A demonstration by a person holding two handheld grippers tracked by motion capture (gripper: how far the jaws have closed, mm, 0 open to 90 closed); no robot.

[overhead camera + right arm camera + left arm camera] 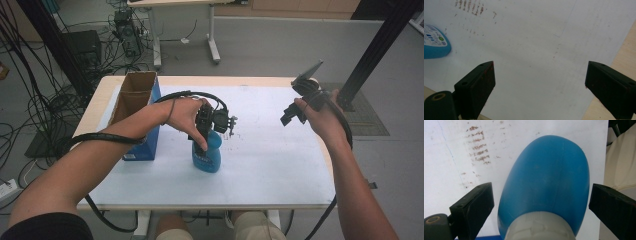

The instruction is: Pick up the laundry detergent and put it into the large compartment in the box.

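At the left of the worktop (280, 165), a blue cardboard box (137, 117) stands with its top flaps open, close to the worktop's left edge. A black cable runs from the floor, past the box and along the person's left forearm.

Just right of the box, the left gripper (206, 131) points down over a blue bottle (207, 155) that stands upright on the white sheet covering the worktop, a little left of centre. In the left gripper view the jaws stand wide apart, one on each side of the bottle (546, 177), with a gap showing between each jaw and the blue body; its grey cap lies at the bottom of that view, nearest the camera. The bottle is not gripped. Brown smudges (477, 147) mark the sheet beyond the bottle.

Farther right, well apart from the bottle, the right gripper (295, 112) is held above the worktop's right part in the person's right hand (322, 120). In the right gripper view its jaws are spread wide with nothing between them, over bare white sheet; the labelled base of the bottle (435, 42) shows at the left edge of that view, and the wooden edge of the worktop (624, 45) at the right.
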